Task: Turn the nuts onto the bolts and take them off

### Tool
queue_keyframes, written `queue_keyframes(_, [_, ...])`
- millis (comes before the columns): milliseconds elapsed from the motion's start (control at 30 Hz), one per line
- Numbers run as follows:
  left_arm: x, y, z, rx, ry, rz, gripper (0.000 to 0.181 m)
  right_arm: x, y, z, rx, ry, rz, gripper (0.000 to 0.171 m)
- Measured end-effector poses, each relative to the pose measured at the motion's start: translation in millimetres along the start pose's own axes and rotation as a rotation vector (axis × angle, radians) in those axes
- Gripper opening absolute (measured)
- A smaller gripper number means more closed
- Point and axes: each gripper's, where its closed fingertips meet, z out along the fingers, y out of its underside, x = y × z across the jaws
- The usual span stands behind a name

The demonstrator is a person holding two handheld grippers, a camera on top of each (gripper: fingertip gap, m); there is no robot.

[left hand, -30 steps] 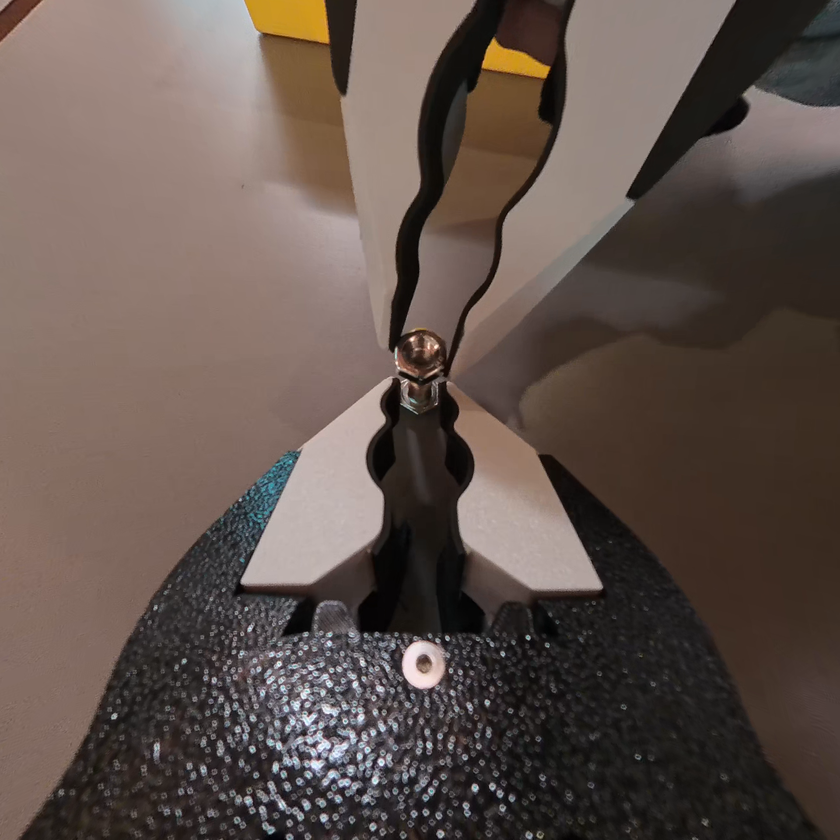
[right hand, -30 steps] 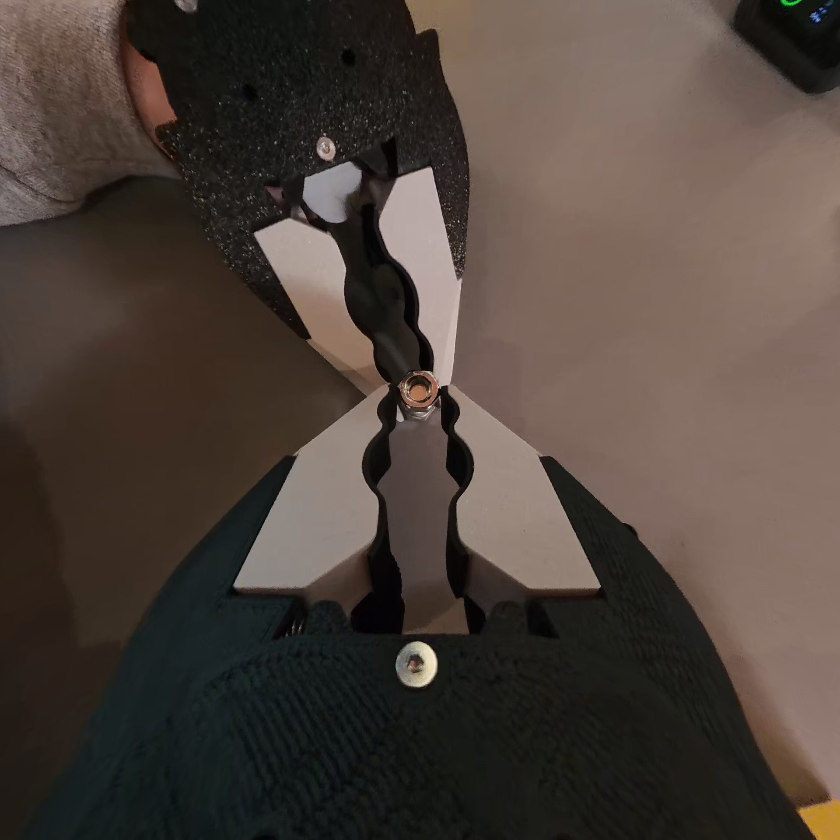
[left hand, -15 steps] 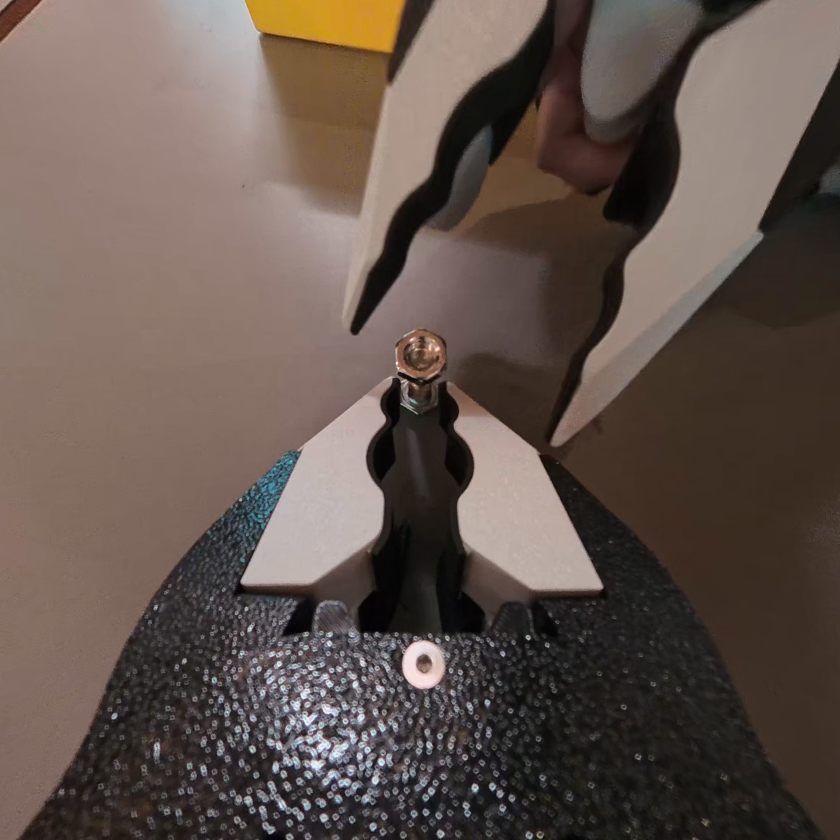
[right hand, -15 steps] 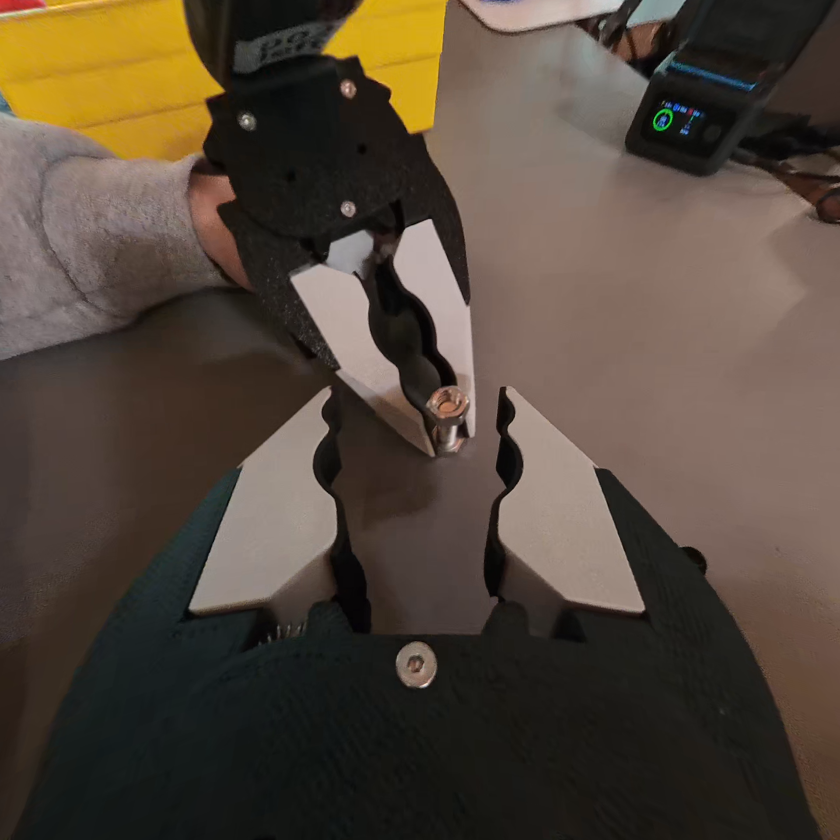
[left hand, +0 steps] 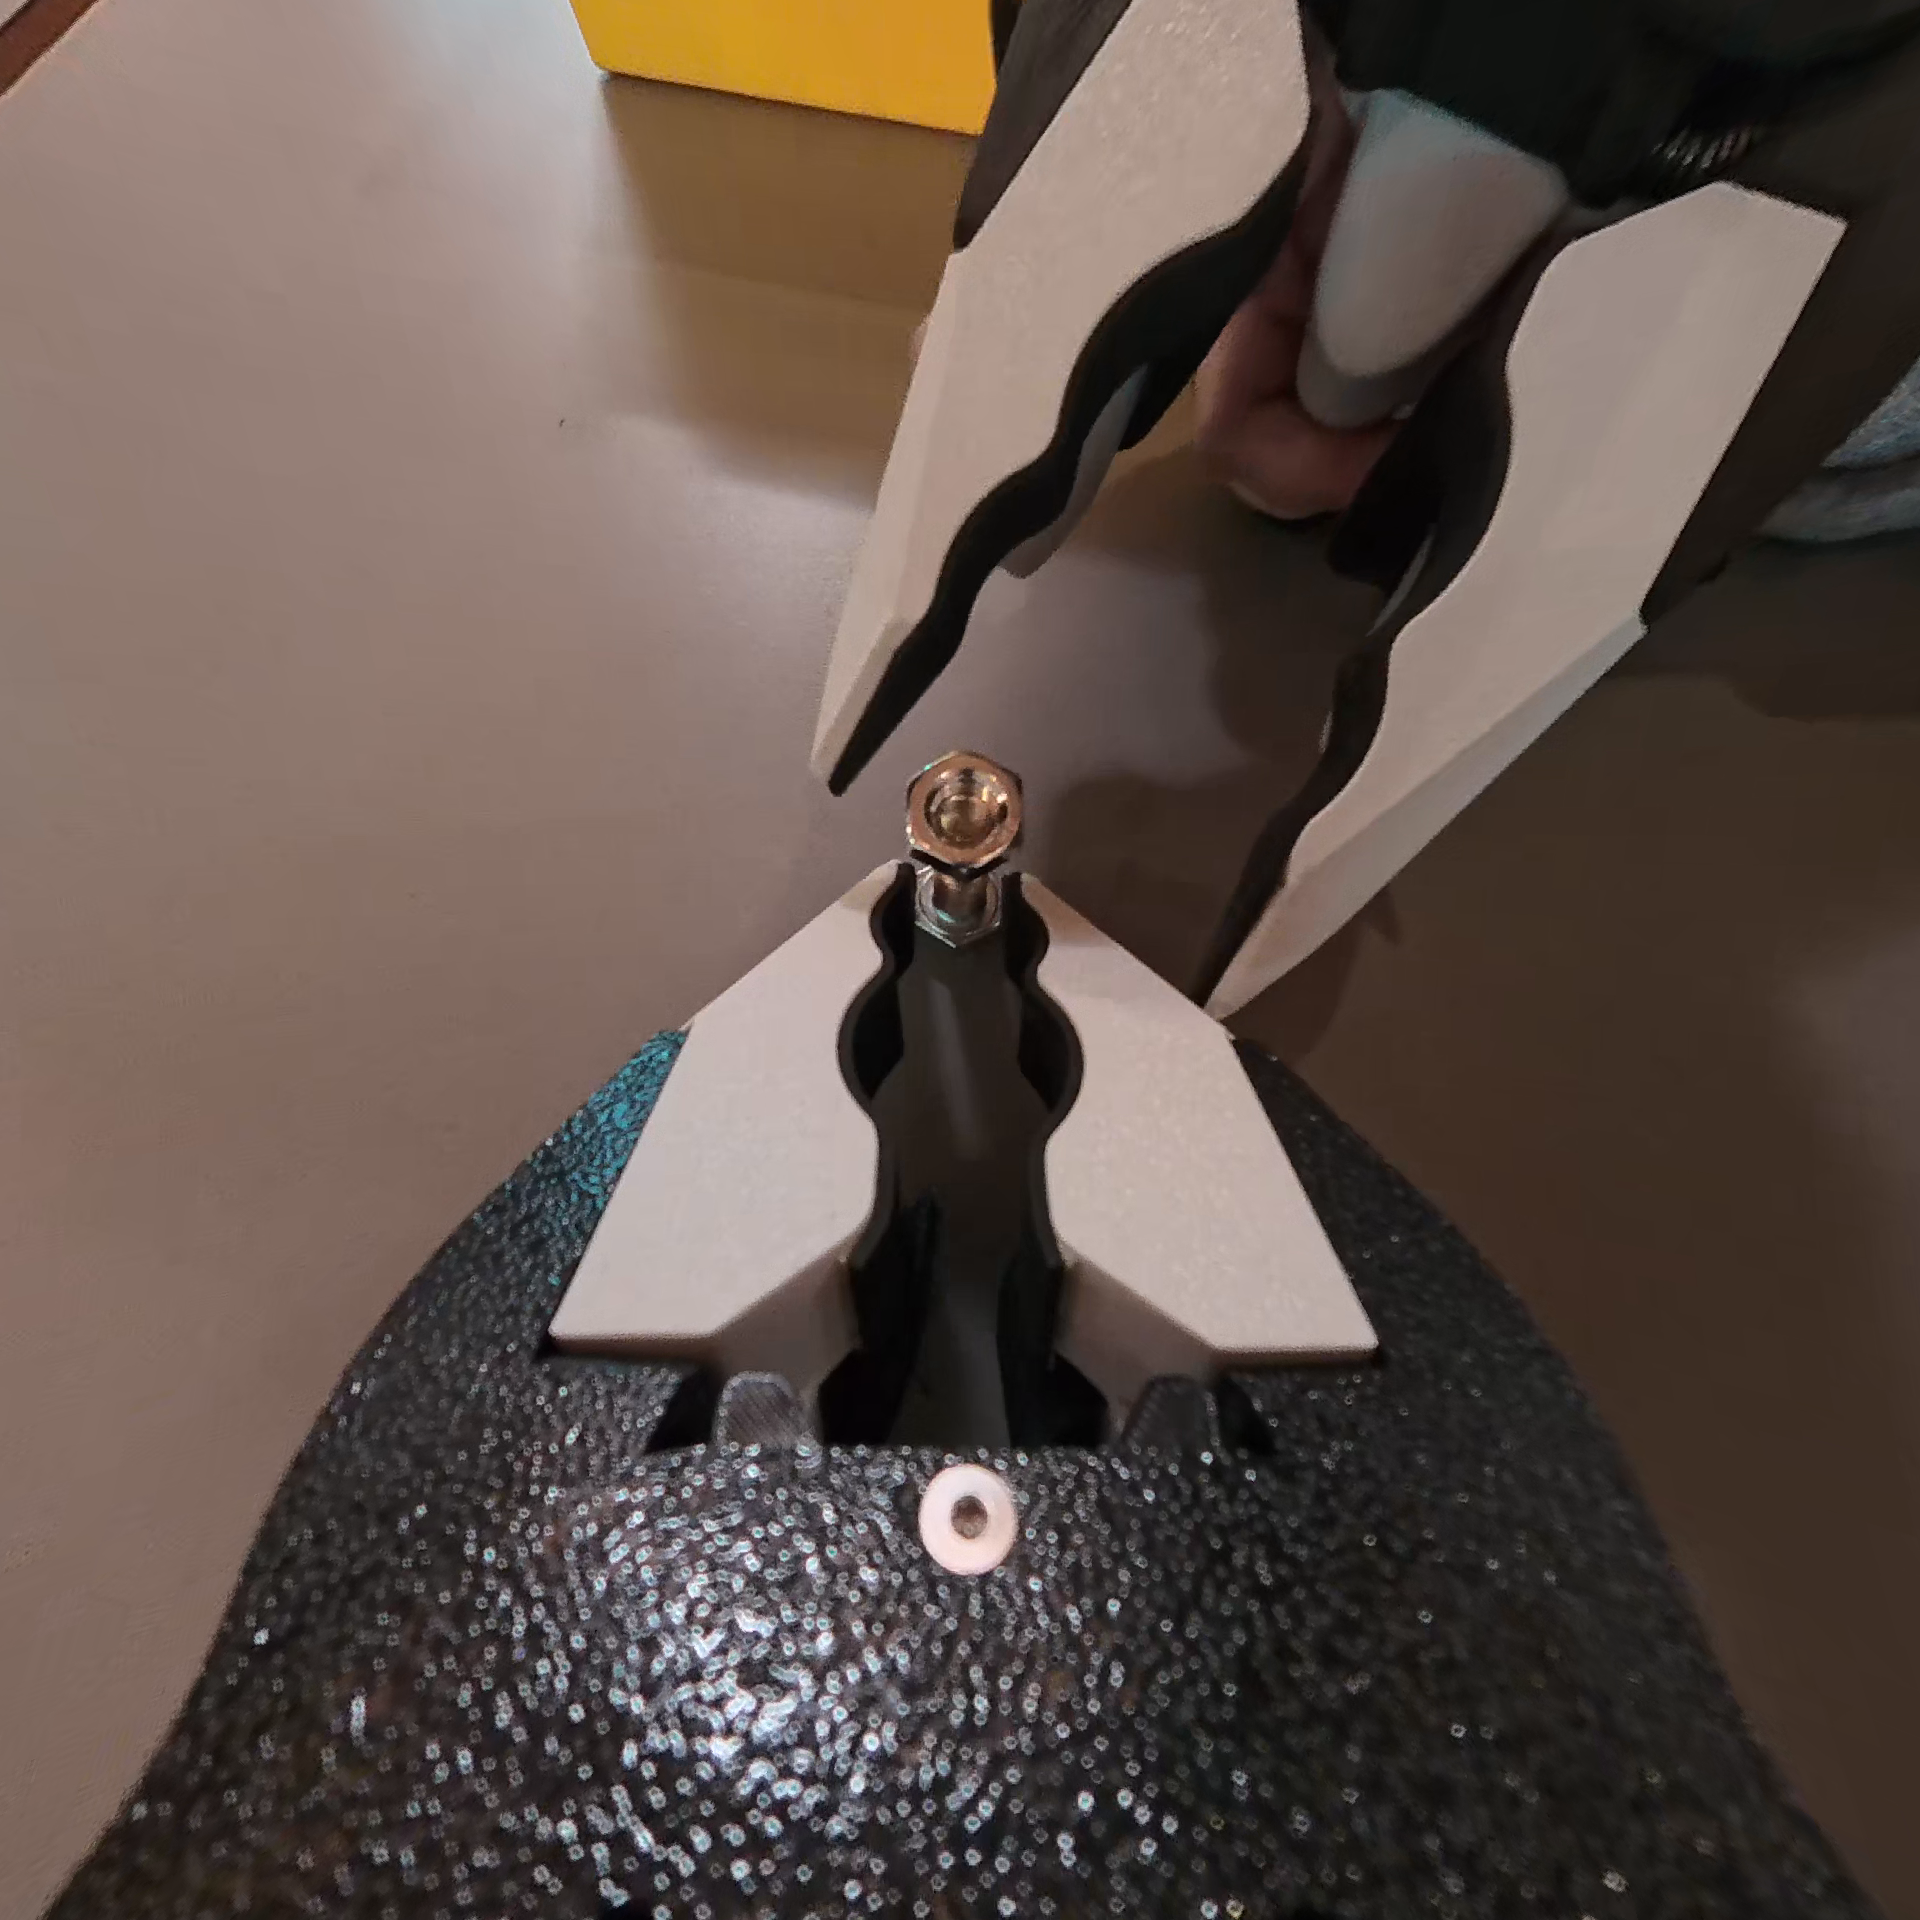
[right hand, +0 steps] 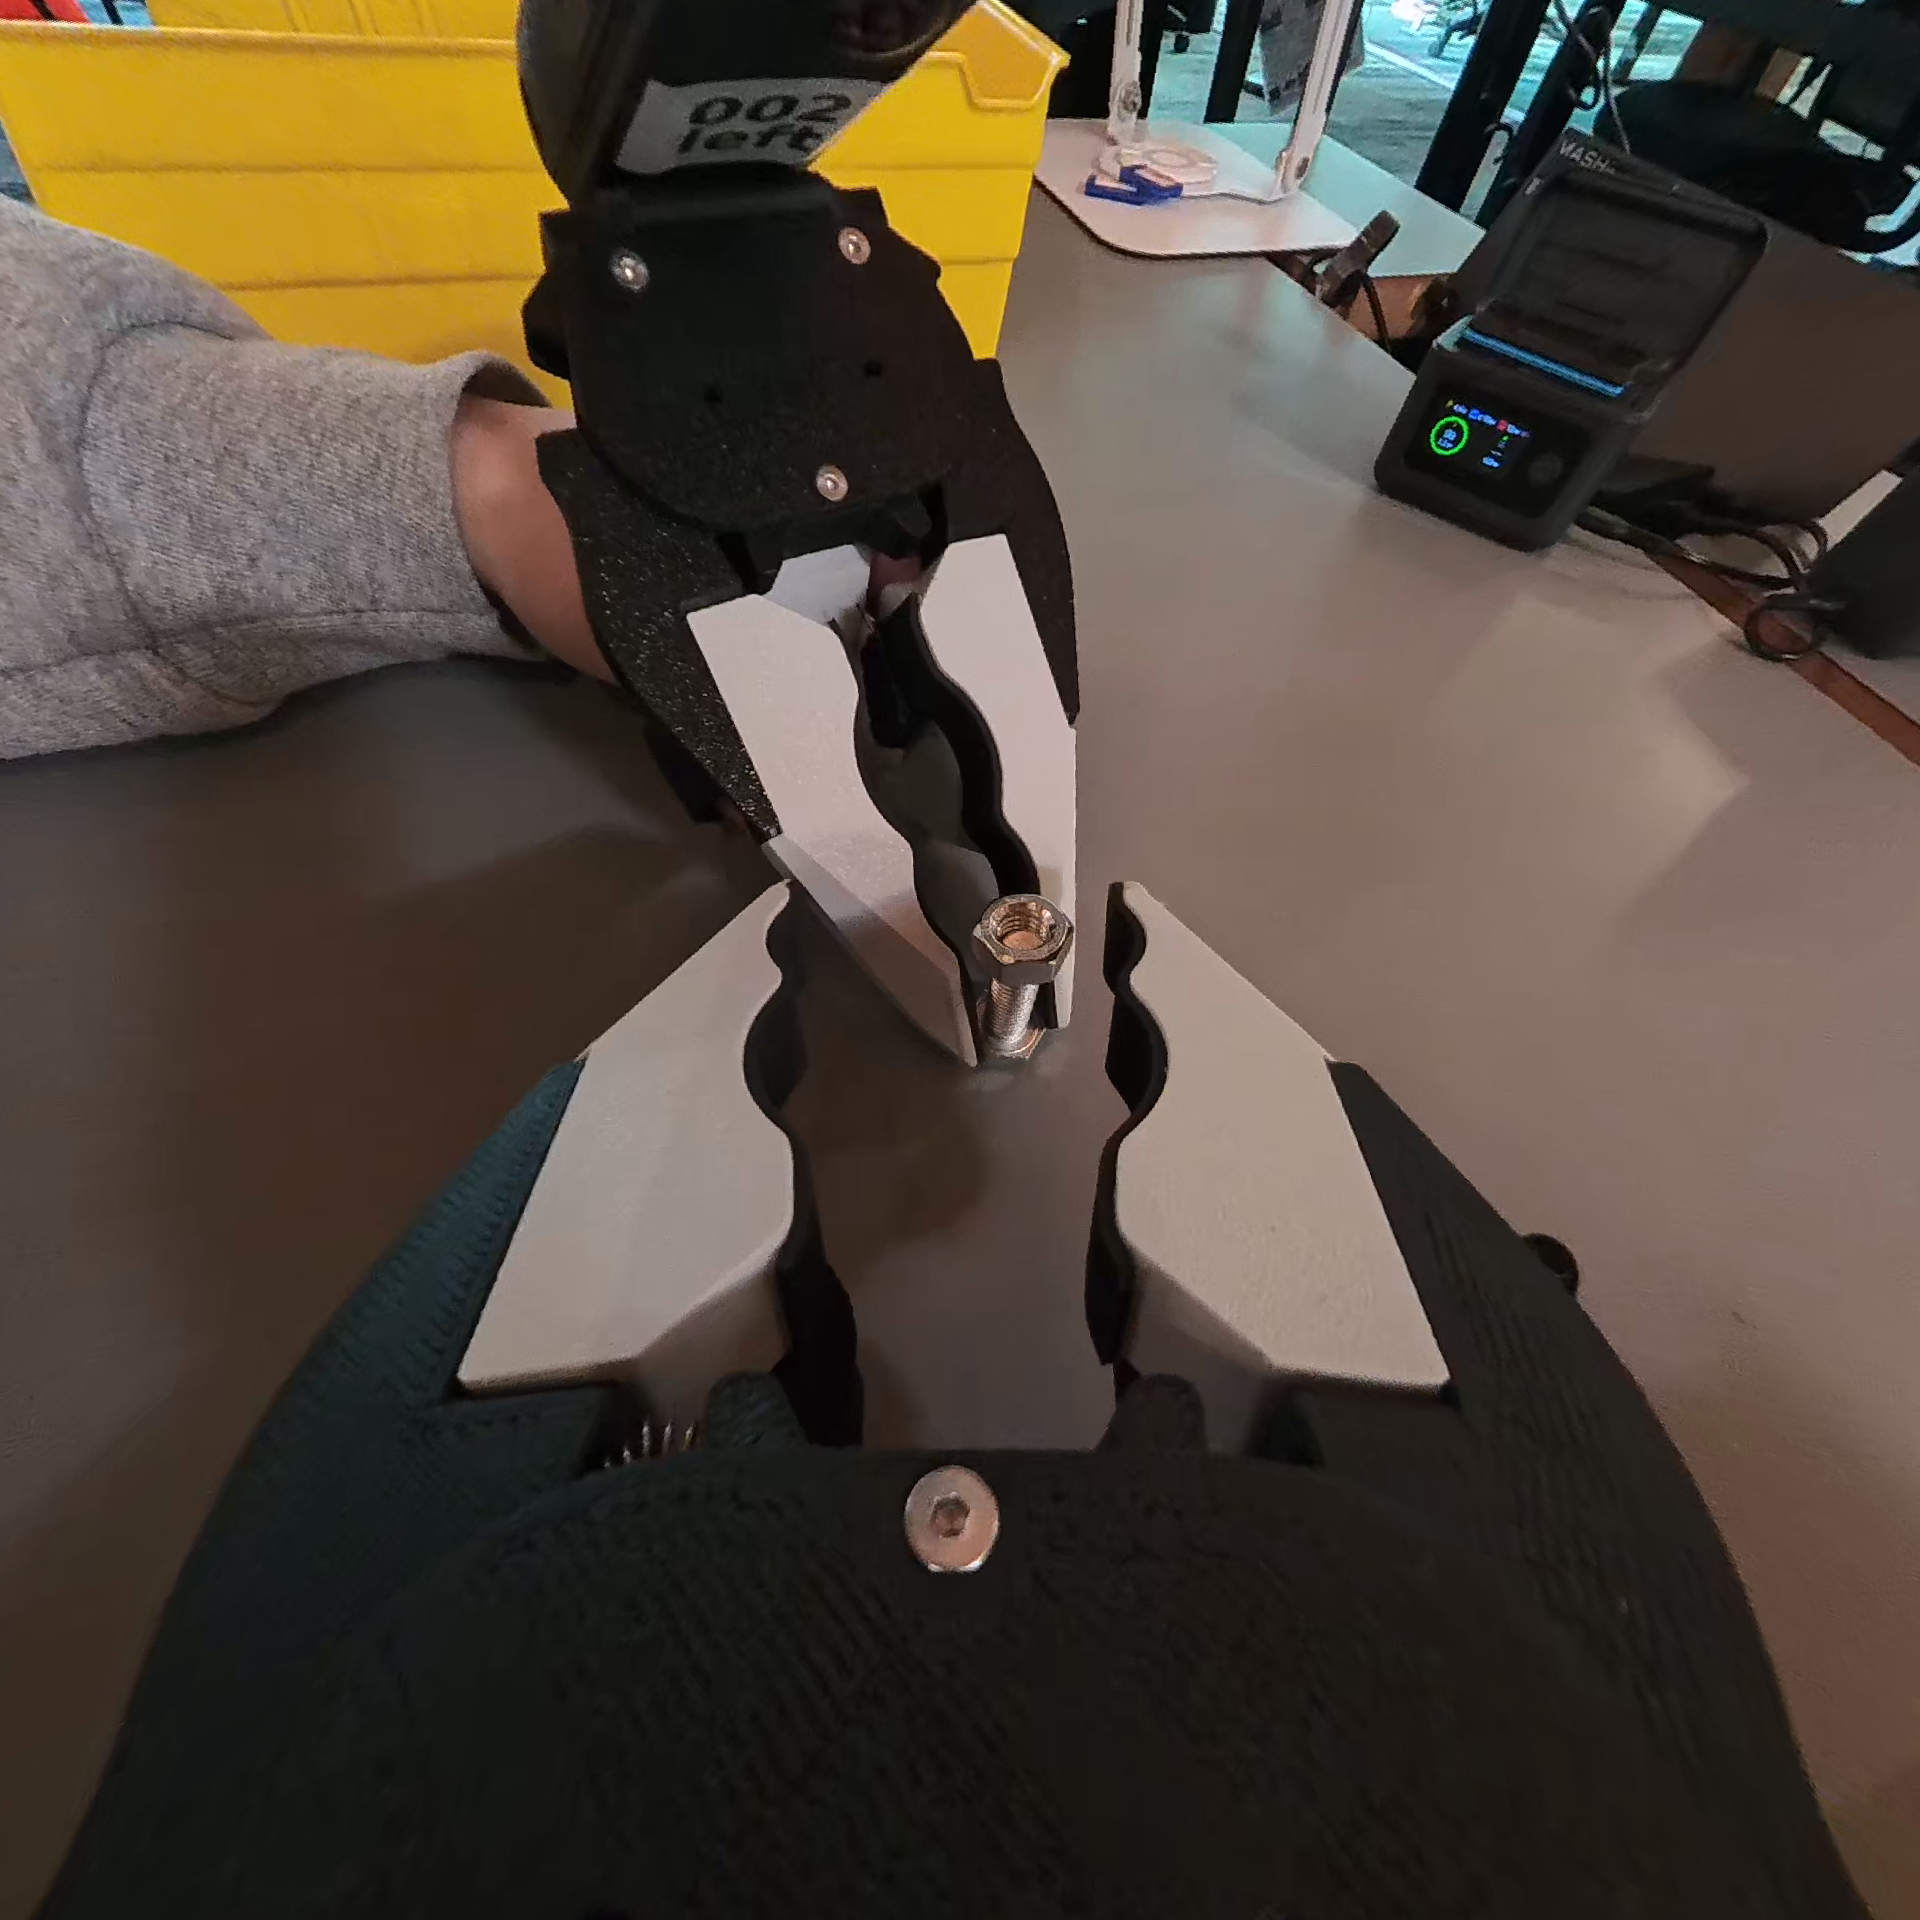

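A steel bolt (right hand: 1013,1013) stands upright on the grey table, head down, with a hex nut (right hand: 1020,933) near the top of its thread. My left gripper (left hand: 956,914) is shut on the bolt's lower part, tips at the table; it also shows in the right wrist view (right hand: 1013,1039). The nut (left hand: 961,823) sits just above its fingertips. My right gripper (right hand: 951,904) is open and empty, its fingers either side of the bolt and apart from the nut. In the left wrist view the right gripper (left hand: 1023,883) comes in from the upper right.
A yellow bin (right hand: 312,177) stands behind the left gripper, also in the left wrist view (left hand: 790,52). A black device with a lit screen (right hand: 1538,416) and cables sits at the right. A white mat with a stand (right hand: 1205,197) lies farther back. A grey sleeve (right hand: 208,499) rests on the table. About 4 cm separates my left fingertips from my right.
My right gripper was shut on the nut a second ago. It has let go, opened wide and drawn back a little. The left gripper still holds the bolt in place.
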Motion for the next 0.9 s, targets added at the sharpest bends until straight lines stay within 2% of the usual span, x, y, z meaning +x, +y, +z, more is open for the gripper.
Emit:
queue_keyframes(100, [0, 0, 0, 0.000, -0.001, -0.003, 0.015, -3, 0, 0, 0.006, -0.054, 0.014, 0.051])
queue_keyframes(167, [0, 0, 0, 0.000, 0.000, 0.003, 0.015, 0, -8, -5, 0.061, -0.079, 0.024, 0.035])
queue_keyframes(200, [1, 0, 0, 0.000, 0.001, 0.002, 0.016, 2, -13, -9, 0.092, -0.092, 0.038, 0.033])
queue_keyframes(567, [1, -1, 1, 0.000, 0.002, 0.003, 0.015, 10, -2, 3, 0.006, -0.124, -0.052, 0.031])
queue_keyframes(767, [1, -1, 1, 0.000, 0.001, 0.003, 0.015, 11, 2, 2, -0.002, -0.118, -0.050, 0.018])
queue_keyframes(900, [1, -1, 1, 0.002, 0.002, 0.001, 0.016, 13, 3, -1, -0.003, -0.058, -0.005, 0.017])
